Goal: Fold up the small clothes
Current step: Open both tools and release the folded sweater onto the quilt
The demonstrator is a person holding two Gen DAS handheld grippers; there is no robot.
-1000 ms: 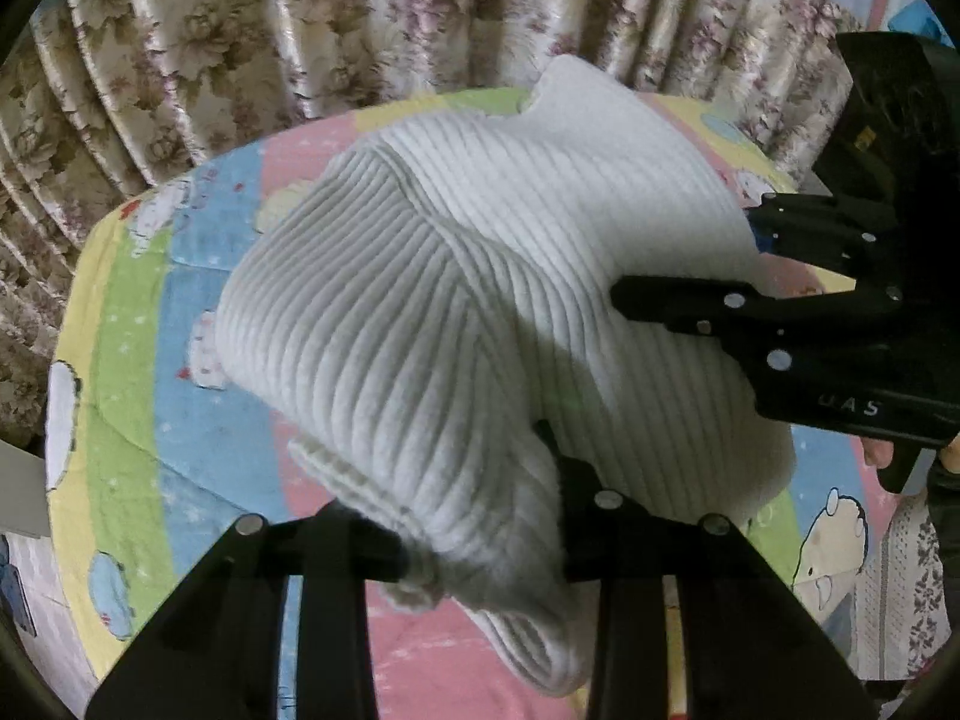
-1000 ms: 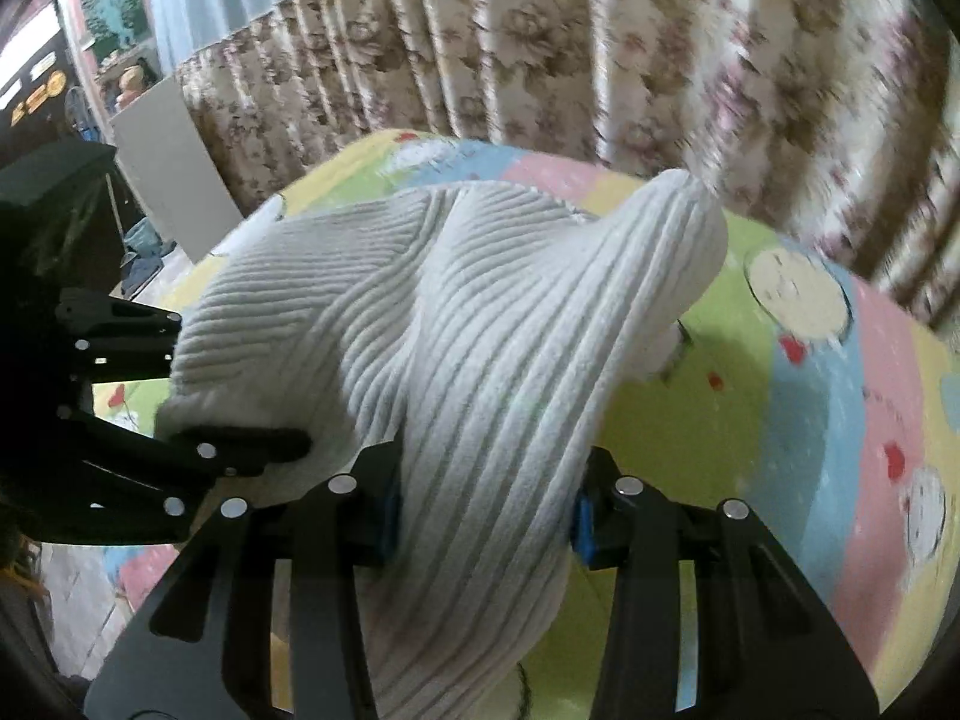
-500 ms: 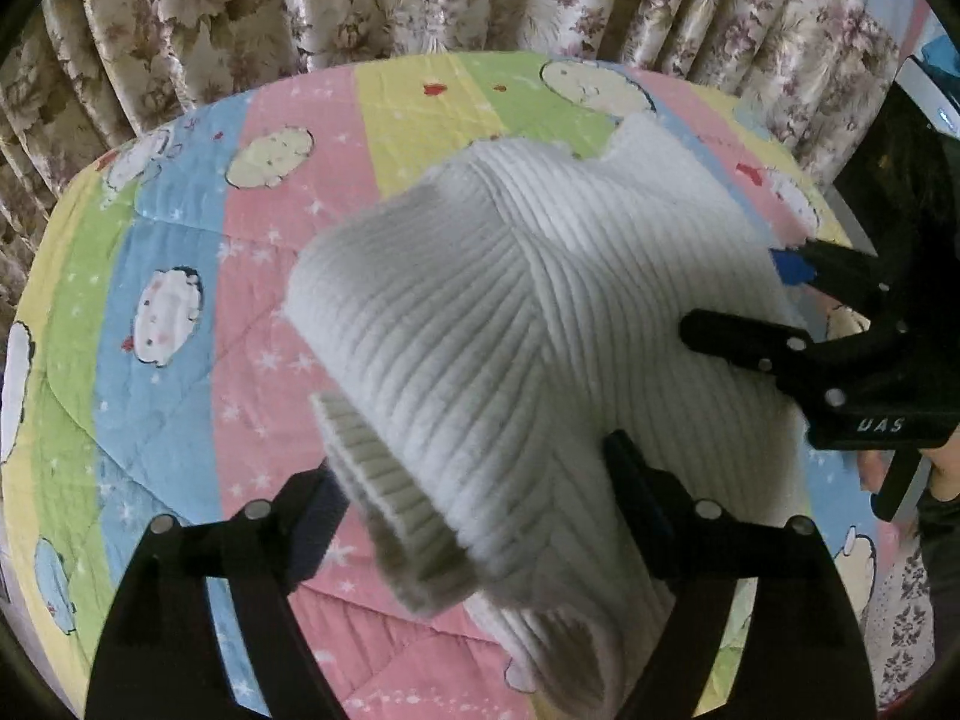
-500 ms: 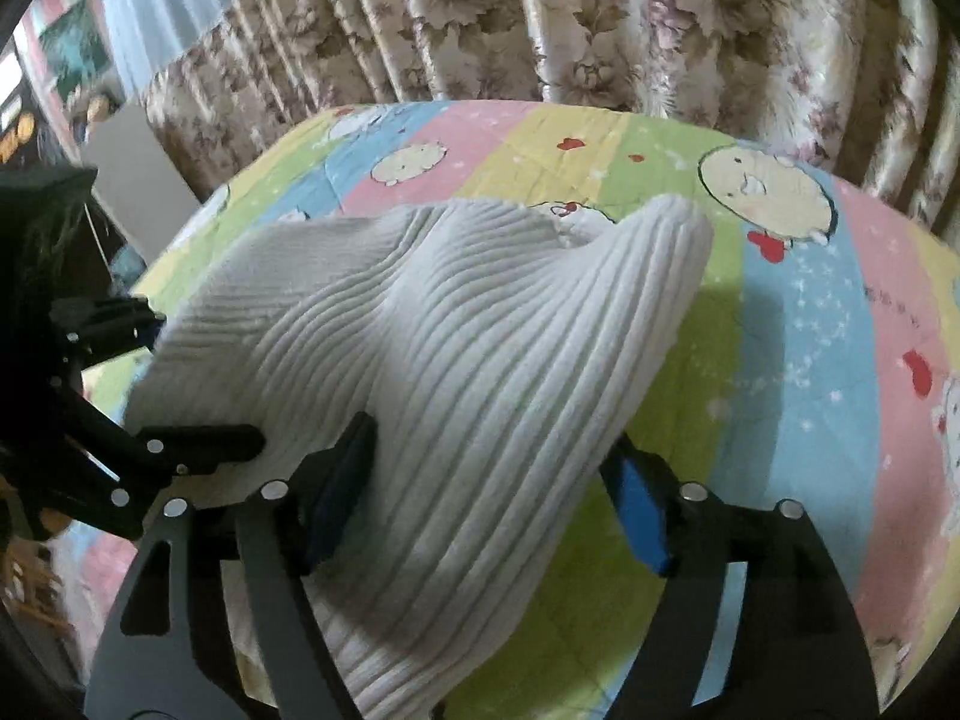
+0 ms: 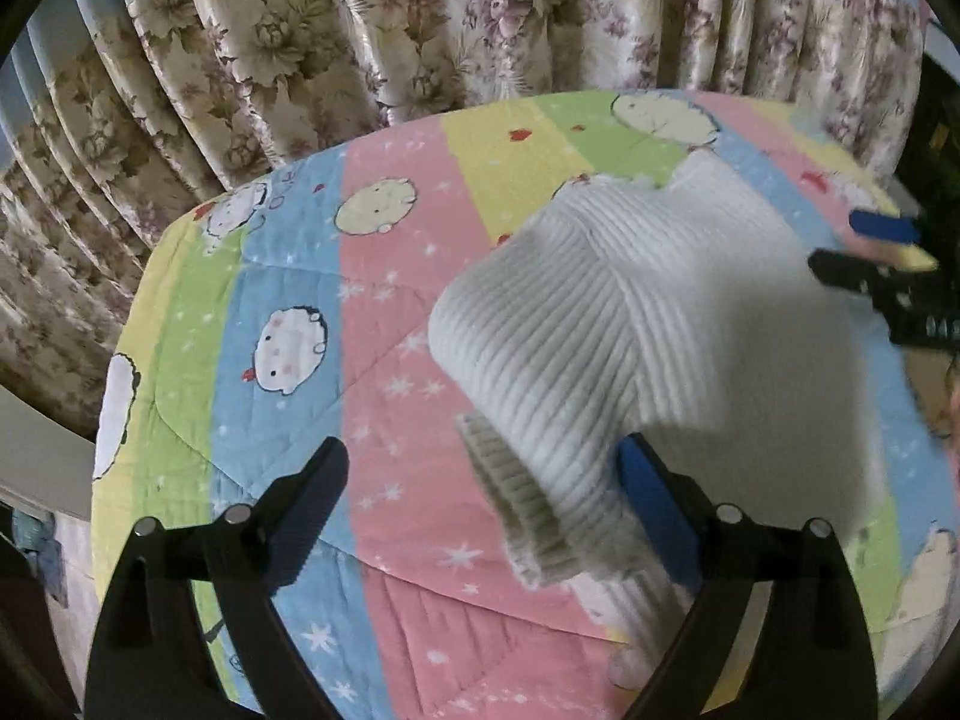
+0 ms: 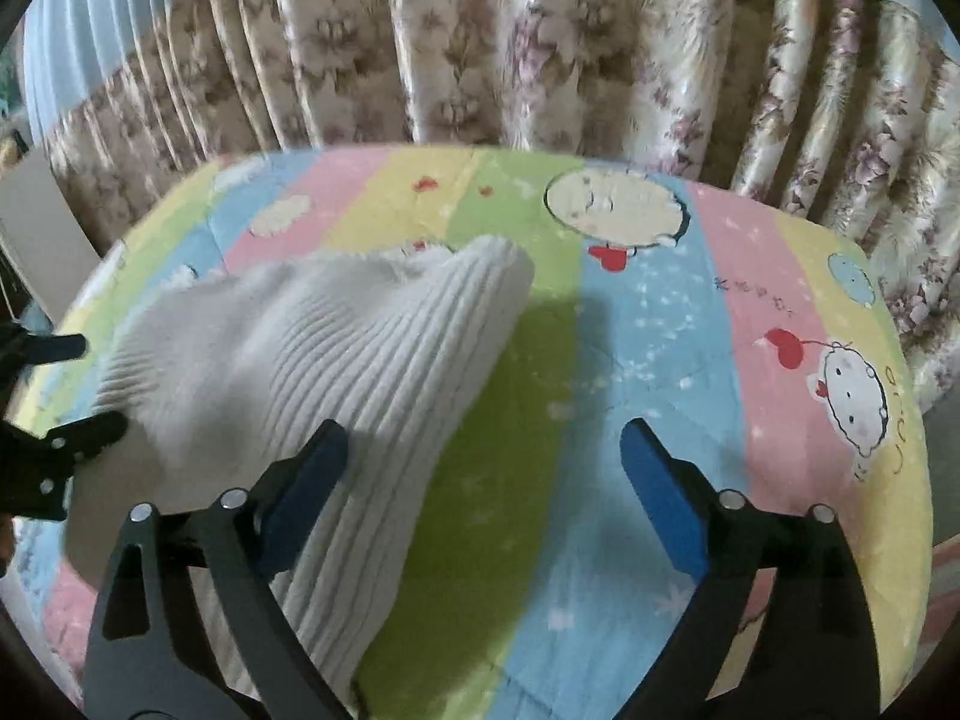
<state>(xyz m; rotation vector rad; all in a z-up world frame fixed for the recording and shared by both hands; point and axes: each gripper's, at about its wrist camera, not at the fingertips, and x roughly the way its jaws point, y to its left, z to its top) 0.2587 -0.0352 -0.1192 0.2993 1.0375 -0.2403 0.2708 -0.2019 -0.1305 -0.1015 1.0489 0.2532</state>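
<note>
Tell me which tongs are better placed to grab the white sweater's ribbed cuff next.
Left. The left tongs are open with the ribbed cuff between their tips; the right tongs, also open, face the white sweater's other side.

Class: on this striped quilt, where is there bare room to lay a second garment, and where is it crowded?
Free: the quilt between the curtain and the white knit sweater; also its far side in the right wrist view. Crowded: around the sweater, where both open grippers sit.
</note>
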